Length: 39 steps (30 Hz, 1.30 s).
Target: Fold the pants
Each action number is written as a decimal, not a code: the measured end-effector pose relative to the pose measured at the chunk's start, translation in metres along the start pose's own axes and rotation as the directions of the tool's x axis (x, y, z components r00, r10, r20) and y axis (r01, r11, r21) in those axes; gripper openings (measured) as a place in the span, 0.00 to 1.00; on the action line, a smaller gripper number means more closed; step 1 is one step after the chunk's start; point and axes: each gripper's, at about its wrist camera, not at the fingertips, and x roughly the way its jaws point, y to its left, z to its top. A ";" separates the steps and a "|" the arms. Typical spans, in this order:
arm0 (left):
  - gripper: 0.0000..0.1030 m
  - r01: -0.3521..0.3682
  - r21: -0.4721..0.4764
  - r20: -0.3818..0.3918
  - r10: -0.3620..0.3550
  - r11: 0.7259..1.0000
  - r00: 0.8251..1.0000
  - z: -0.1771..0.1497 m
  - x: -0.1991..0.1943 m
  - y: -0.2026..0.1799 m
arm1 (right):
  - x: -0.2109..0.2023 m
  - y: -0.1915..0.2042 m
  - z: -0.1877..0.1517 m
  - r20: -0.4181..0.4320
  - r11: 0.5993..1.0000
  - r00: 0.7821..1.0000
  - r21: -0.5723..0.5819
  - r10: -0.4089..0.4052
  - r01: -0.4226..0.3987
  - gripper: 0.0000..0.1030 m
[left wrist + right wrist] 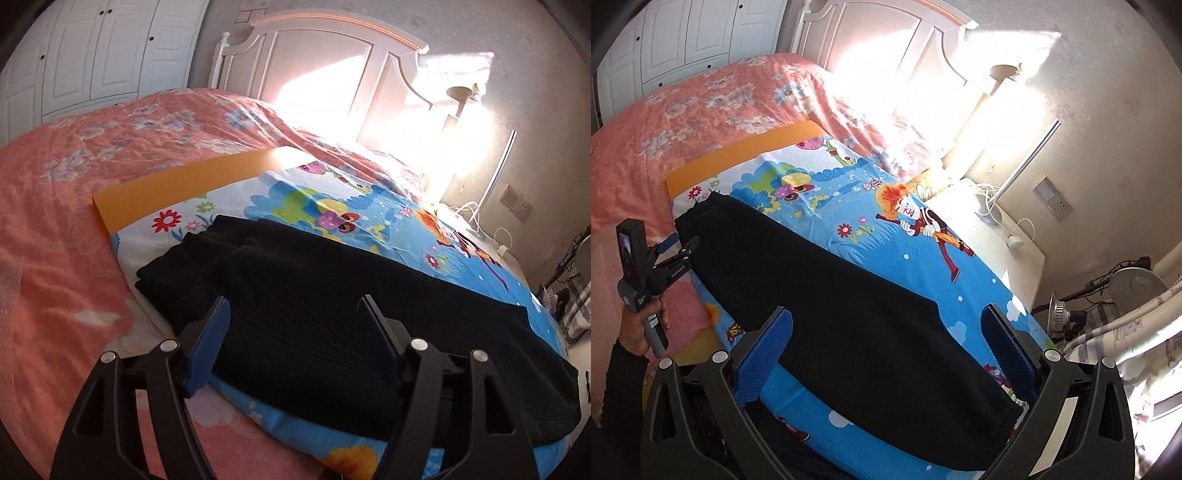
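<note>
The bed (pixel 665 122) carries a cartoon sheet (pixel 886 236), and the black pants (pixel 831 295) lie along it as one long narrow strip, legs apparently already stacked. By that look, the lengthwise fold is done and the crosswise folds remain. Left tongs (pixel 295 321) and right tongs (pixel 886 332) hover spread above the pants, pinching nothing.

Pants (pixel 849 295) near end cut off; headboard (pixel 332 74) sun-washed.

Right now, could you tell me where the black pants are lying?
In both wrist views the black pants lie stretched across the cartoon-print sheet on the bed, below the orange board.
</note>
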 end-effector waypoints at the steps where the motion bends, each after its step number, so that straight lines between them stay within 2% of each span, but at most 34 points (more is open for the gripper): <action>1: 0.69 0.007 0.027 -0.037 -0.006 1.000 0.999 0.001 0.003 -0.014 | -0.006 -0.003 0.003 0.008 1.000 1.000 0.001 -0.001 0.001 0.95; 4: 0.69 0.017 0.051 -0.114 -0.011 0.999 0.993 0.002 0.010 -0.040 | -0.014 -0.016 0.005 0.045 1.000 0.999 0.005 -0.001 0.001 0.95; 5: 0.69 0.017 0.050 -0.129 -0.010 0.999 0.992 0.002 0.011 -0.044 | -0.010 -0.023 0.007 0.025 0.999 1.000 0.044 -0.009 0.008 0.95; 6: 0.69 0.013 0.049 -0.141 -0.006 0.999 0.990 0.002 0.012 -0.045 | -0.005 -0.032 0.007 0.008 0.995 0.999 0.097 0.036 -0.036 0.95; 7: 0.69 0.007 0.052 -0.149 0.001 0.999 0.989 0.002 0.012 -0.046 | -0.002 -0.038 0.009 0.002 0.989 0.998 0.136 0.061 -0.060 0.95; 10: 0.69 -0.028 0.062 -0.153 0.037 0.998 0.988 0.003 0.011 -0.040 | -0.004 -0.040 0.020 0.056 0.987 0.996 0.141 0.072 -0.079 0.95; 13: 0.69 -0.062 0.041 -0.165 0.068 0.997 0.984 0.003 0.007 -0.025 | 0.005 -0.034 0.029 0.046 0.978 0.994 0.178 0.101 -0.107 0.95; 14: 0.69 -0.070 0.031 -0.167 0.075 0.997 0.983 0.003 0.006 -0.019 | 0.004 -0.024 0.032 0.058 0.982 0.993 0.157 0.101 -0.109 0.95; 15: 0.69 -0.081 0.024 -0.169 0.084 0.996 0.982 0.003 0.005 -0.014 | 0.003 -0.009 0.035 0.080 0.991 0.992 0.082 0.101 -0.107 0.95; 16: 0.69 -0.097 0.015 -0.176 0.098 0.995 0.979 0.002 0.005 -0.009 | 0.004 0.003 0.036 0.088 0.997 0.994 0.016 0.070 -0.071 0.95; 17: 0.69 -0.111 0.000 -0.186 0.110 0.994 0.976 0.001 0.005 -0.004 | 0.006 0.007 0.036 0.094 0.999 0.995 -0.003 0.044 -0.044 0.95; 20: 0.69 -0.122 -0.034 -0.187 0.113 0.992 0.976 -0.001 0.003 0.007 | 0.015 0.007 0.032 0.057 1.000 0.998 -0.010 0.008 -0.008 0.95; 22: 0.69 -0.138 -0.034 -0.195 0.129 0.990 0.972 -0.005 0.005 0.012 | 0.017 0.005 0.029 0.025 1.000 1.000 -0.003 0.017 -0.017 0.95; 25: 0.69 -0.145 -0.069 -0.229 0.126 0.987 0.965 -0.011 0.012 0.018 | 0.011 -0.001 0.030 0.031 1.000 0.999 0.001 -0.018 0.018 0.95; 28: 0.69 -0.138 -0.069 -0.222 0.120 0.988 0.968 -0.013 0.013 0.020 | 0.002 -0.012 0.032 0.026 0.999 1.000 0.044 0.017 -0.018 0.95; 30: 0.69 -0.120 -0.081 -0.209 0.101 0.989 0.973 -0.013 0.014 0.023 | -0.002 -0.015 0.037 0.050 0.995 0.996 0.057 0.074 -0.077 0.95; 32: 0.56 -0.035 -0.099 -0.181 0.016 0.994 0.983 -0.011 0.016 0.024 | 0.008 -0.012 0.037 0.104 0.985 0.983 0.057 0.154 -0.160 0.95; 33: 0.45 0.006 -0.089 -0.162 -0.020 0.996 0.987 -0.010 0.019 0.023 | 0.024 -0.006 0.034 0.100 0.974 0.971 0.028 0.219 -0.223 0.95; 34: 0.39 0.021 -0.065 -0.147 -0.030 0.998 0.989 -0.007 0.025 0.021 | 0.048 0.004 0.029 0.066 0.960 0.958 -0.009 0.278 -0.278 0.95; 36: 0.37 0.029 -0.025 -0.135 -0.032 0.999 0.990 -0.004 0.042 0.026 | 0.102 0.024 0.013 0.021 0.944 0.944 -0.025 0.328 -0.328 0.95; 37: 0.37 0.000 -0.035 -0.159 -0.006 0.999 0.987 -0.004 0.056 0.038 | 0.129 0.033 0.005 0.005 0.936 0.936 -0.019 0.351 -0.351 0.95; 38: 0.32 -0.071 -0.066 -0.193 0.057 0.995 0.980 -0.004 0.069 0.056 | 0.155 0.041 -0.003 -0.018 0.931 0.931 -0.006 0.364 -0.365 0.95; 39: 0.03 -0.071 -0.118 -0.197 0.047 0.990 0.979 -0.002 0.073 0.073 | 0.178 0.048 -0.008 -0.032 0.924 0.923 0.014 0.383 -0.382 0.95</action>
